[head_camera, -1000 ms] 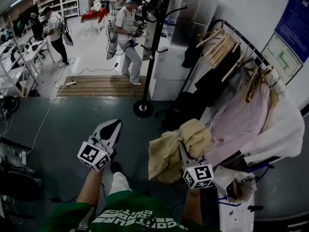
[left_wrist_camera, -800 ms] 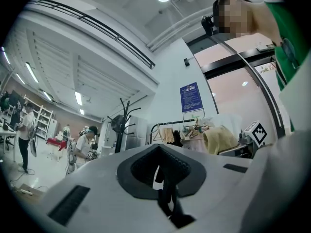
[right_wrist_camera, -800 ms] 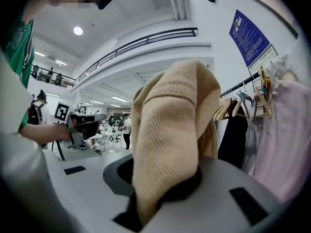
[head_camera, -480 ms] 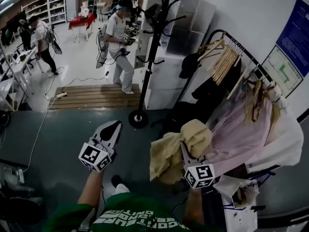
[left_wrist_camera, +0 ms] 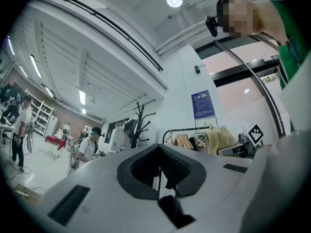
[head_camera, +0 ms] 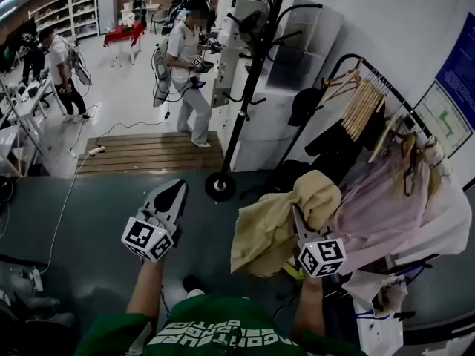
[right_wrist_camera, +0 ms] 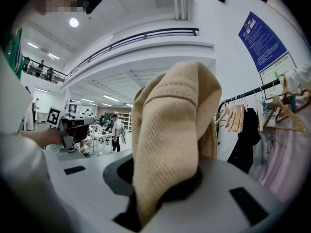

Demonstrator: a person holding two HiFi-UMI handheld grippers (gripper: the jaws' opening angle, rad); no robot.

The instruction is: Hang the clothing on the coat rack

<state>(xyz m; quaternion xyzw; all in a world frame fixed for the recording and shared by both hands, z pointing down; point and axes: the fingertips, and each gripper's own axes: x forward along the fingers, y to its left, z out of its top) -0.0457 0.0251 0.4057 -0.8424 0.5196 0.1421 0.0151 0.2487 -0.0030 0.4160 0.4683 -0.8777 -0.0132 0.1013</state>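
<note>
A tan ribbed-knit garment [head_camera: 263, 232] is clamped in the right gripper [head_camera: 300, 222]. The left gripper [head_camera: 172, 196] is seen closed, empty.

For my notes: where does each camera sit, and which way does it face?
Head view: on the head, steeply down at floor, coat rack, left tool, right tool; forearms, green shirt show.
Left gripper view: on the left tool, along its shut jaws, slightly upward; green sleeve at right.
Right gripper view: on the right tool, along jaws clamped on the tan sweater; arm at left.
All three share the wooden hangers.
</note>
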